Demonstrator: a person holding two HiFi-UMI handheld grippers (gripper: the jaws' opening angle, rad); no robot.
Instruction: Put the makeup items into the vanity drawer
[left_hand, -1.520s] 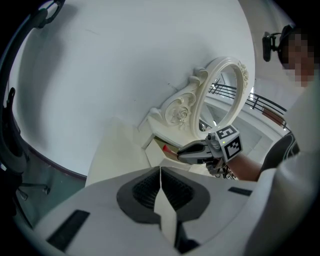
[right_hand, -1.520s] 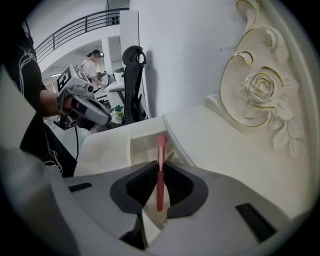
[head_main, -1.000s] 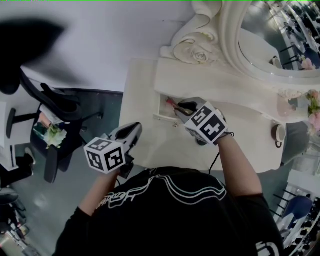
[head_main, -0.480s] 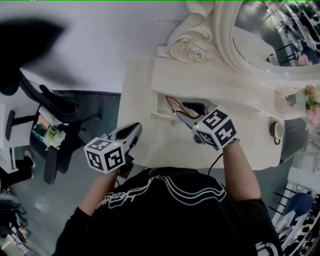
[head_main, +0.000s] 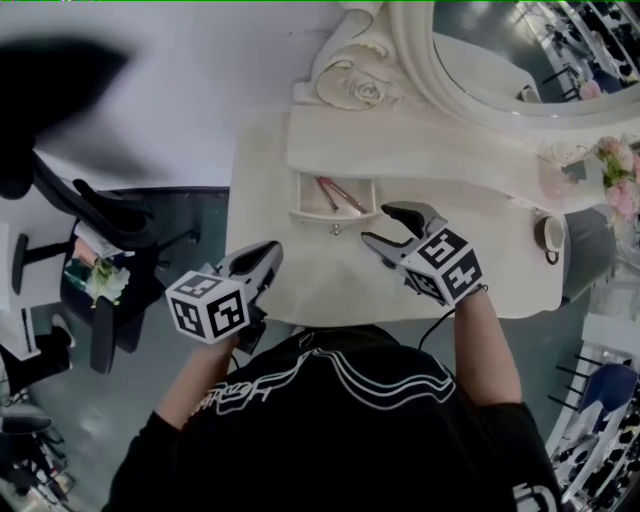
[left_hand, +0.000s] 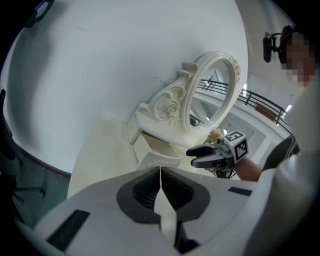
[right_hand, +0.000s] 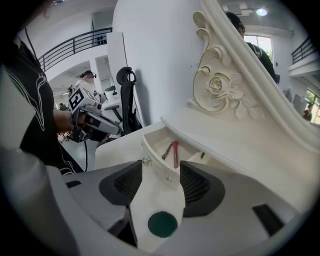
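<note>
The right gripper has backed out of the small open cream drawer of the white vanity table. A second ago it was nosed into the drawer mouth with its jaws nearly together; now it sits on the drawer's 4 o'clock side in the head view. Its jaws have just been opening and stand released, with nothing between them but bare tabletop and the drawer front beyond.

The slim red makeup stick lies inside the drawer, slanted, with a thinner dark piece just beside it – both show plainly in the right gripper view. Neither touches the gripper, so this drop reads as done.

The left gripper hangs off the table's front edge, at about 7 o'clock from the drawer. Its jaws are clenched together on nothing.

No other makeup shows on the tabletop in these views – so what probably remains is either fetching further items from out of sight or pushing the drawer shut. I cannot tell which.
</note>
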